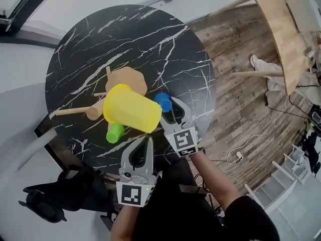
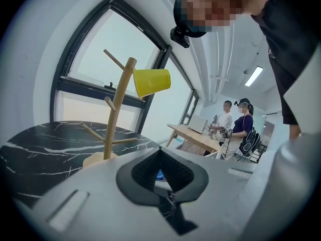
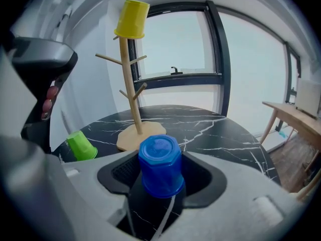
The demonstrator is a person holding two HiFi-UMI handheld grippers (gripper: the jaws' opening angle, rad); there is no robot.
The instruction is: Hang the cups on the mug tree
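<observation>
The wooden mug tree (image 1: 126, 79) (image 2: 116, 115) (image 3: 131, 94) stands upright on the round black marble table (image 1: 150, 39). A yellow cup (image 1: 131, 108) (image 2: 152, 82) (image 3: 133, 18) hangs upside down on its top branch. A blue cup (image 1: 163, 102) (image 3: 160, 167) stands upside down on the table, between the wide jaws of my right gripper (image 1: 174, 113) (image 3: 161, 177). The pads sit close at its sides, and I see no grip. A green cup (image 1: 115, 133) (image 3: 82, 144) rests on the table left of it. My left gripper (image 1: 144, 143) (image 2: 163, 177) is shut and empty near the table's front edge.
The table's near edge lies just under both grippers. A long wooden table (image 1: 281, 29) stands at the right over plank flooring, with a cable (image 1: 251, 139) on the floor. Two people (image 2: 235, 122) stand far off by that table. Large windows (image 3: 175, 44) lie behind the tree.
</observation>
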